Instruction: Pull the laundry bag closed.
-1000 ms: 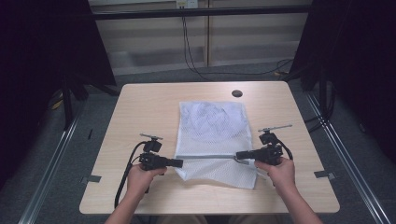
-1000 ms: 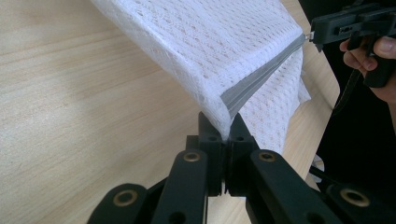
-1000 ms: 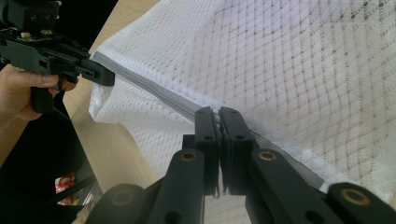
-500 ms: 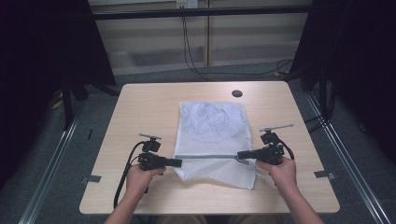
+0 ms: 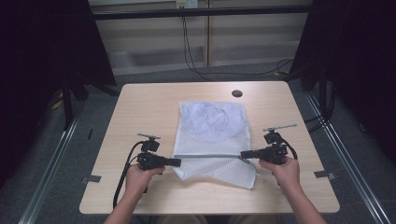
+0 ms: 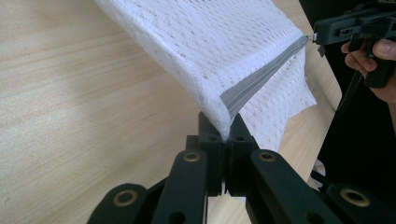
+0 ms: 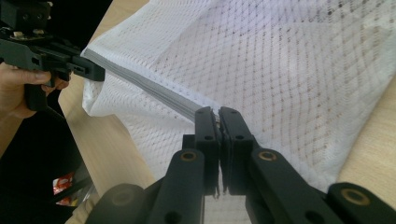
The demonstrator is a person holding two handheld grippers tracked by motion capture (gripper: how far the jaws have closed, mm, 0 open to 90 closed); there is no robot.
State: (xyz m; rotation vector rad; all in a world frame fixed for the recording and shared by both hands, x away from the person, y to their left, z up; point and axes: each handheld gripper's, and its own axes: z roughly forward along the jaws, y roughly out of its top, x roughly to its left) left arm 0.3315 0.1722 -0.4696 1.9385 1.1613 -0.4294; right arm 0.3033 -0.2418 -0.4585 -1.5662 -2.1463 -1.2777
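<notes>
Wooden table [image 5: 149, 107] at frame centre carries a white mesh laundry bag [image 5: 212, 126] with bundled fabric inside. The left gripper [image 5: 175, 162] and right gripper [image 5: 243, 154] pull its grey zipper [image 5: 210, 156] taut between them, likely to work it. Left gripper view: jaws clamp the bag's corner. Right gripper view: jaws pinch the zipper's end.

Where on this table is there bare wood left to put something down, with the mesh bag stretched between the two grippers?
Bare wood lies left of the mesh bag out to the table edge, right of it, and along the far edge by the round hole. The near middle is crowded: left gripper and right gripper pinch the grey zipper.
</notes>
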